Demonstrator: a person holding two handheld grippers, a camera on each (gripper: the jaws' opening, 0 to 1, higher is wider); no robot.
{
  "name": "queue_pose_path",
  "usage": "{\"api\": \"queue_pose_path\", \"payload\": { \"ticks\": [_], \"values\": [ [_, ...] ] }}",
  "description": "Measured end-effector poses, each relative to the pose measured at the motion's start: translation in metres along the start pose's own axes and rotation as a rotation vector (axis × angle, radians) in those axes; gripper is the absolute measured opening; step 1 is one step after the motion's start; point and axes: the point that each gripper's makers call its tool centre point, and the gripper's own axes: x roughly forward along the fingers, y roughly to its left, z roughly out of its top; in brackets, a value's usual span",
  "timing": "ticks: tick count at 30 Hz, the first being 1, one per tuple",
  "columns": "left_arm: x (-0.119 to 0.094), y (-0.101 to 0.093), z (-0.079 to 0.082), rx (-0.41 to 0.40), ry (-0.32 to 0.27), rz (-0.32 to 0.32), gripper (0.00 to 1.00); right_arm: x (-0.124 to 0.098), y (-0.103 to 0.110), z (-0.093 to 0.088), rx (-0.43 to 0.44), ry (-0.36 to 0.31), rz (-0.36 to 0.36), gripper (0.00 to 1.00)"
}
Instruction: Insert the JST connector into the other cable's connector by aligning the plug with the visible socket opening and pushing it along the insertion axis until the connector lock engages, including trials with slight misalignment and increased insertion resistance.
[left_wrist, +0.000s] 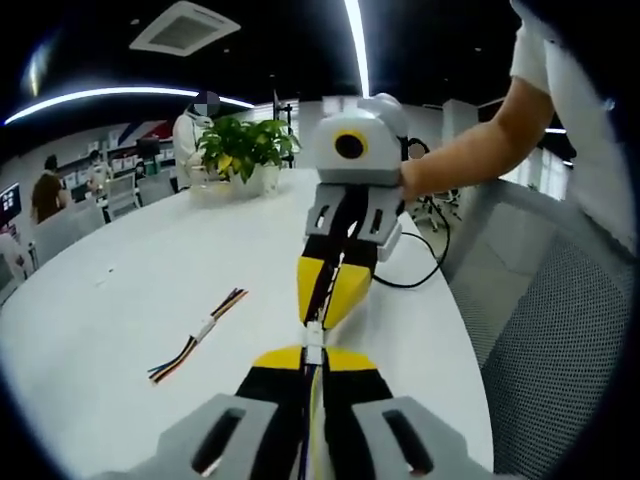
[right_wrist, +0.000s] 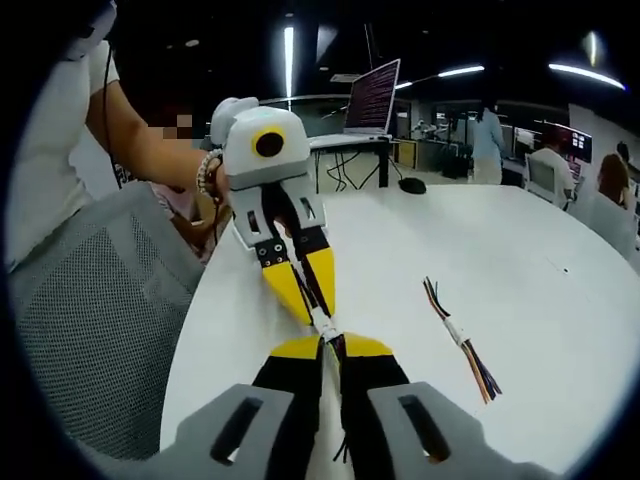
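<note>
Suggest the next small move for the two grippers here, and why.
Probably a short straight push of the right gripper toward the left gripper. Both are shut on cable ends, tips almost meeting, and the white connector sits between them roughly in line. Whether the lock has engaged cannot be told.

I count two grippers, the left gripper (left_wrist: 312, 365) and the right gripper (right_wrist: 333, 352), meeting tip to tip above the white table (left_wrist: 120, 300). Between their tips I see one small white connector (left_wrist: 313, 338). One loose cable bundle (left_wrist: 198, 335) lies on the table near the grippers, and one potted plant (left_wrist: 245, 150) stands at the table's far end.
</note>
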Motion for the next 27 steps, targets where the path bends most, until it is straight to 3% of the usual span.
{"api": "queue_pose_path", "payload": {
  "ticks": [9,27],
  "values": [
    [0.010,0.025,0.003,0.020,0.005,0.015,0.00,0.001,-0.025,0.001,0.007,-0.002,-0.036,0.02],
    [0.039,0.062,-0.017,0.018,0.066,-0.018,0.00,0.018,-0.067,-0.023,0.074,0.016,-0.080,0.03]
  ]
}}
